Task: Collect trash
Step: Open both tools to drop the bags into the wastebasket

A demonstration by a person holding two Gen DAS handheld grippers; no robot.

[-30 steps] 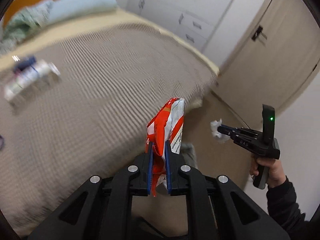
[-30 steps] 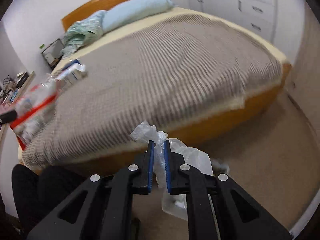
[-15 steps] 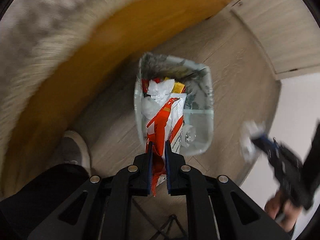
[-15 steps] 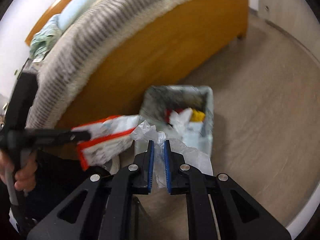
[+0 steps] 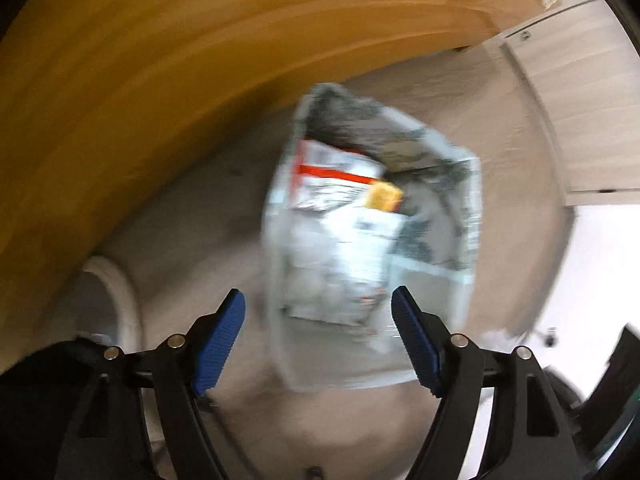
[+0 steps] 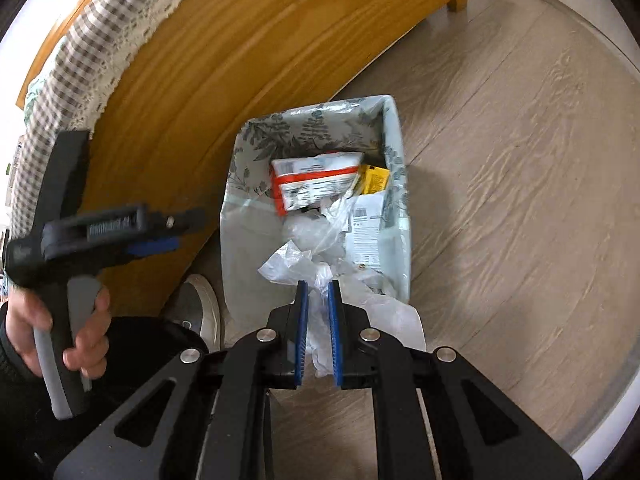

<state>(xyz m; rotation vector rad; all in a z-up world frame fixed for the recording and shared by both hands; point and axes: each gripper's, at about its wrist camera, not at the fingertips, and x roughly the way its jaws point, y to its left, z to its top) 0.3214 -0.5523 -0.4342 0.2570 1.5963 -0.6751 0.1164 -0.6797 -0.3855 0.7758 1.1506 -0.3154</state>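
Trash lies in a rectangular, soft-sided bin with a pale leaf-print lining [image 6: 316,132], which stands on the grey wood-grain plank floor [image 6: 520,200] just beside the curved, glossy honey-coloured wooden bed frame [image 6: 248,52]. Inside the bin, the flat red-and-white printed snack wrapper [image 6: 316,184] rests toward 12 o'clock, with a small yellow packet [image 6: 376,180] touching its 3 o'clock edge and a white printed label sheet [image 6: 366,232] below that. Left gripper [image 5: 318,334]: its jaws have just been opening and now stand wide, the ribbed blue pads [image 5: 218,344] apart with nothing between them; the bin appears blurred beyond them in the left wrist view. Right gripper [image 6: 318,308]: jaws narrow, clamped on a crumpled, translucent white plastic bag [image 6: 304,264], whose wrinkled film bulges out at 12 o'clock over the near rim of the bin and trails to 4 o'clock. A checked grey-and-white woven bedspread with a lace edge [image 6: 80,64] overhangs the frame at 10 o'clock. A grey shoe with a white sole [image 6: 200,304] sits on the floor at 8 o'clock of the bin.
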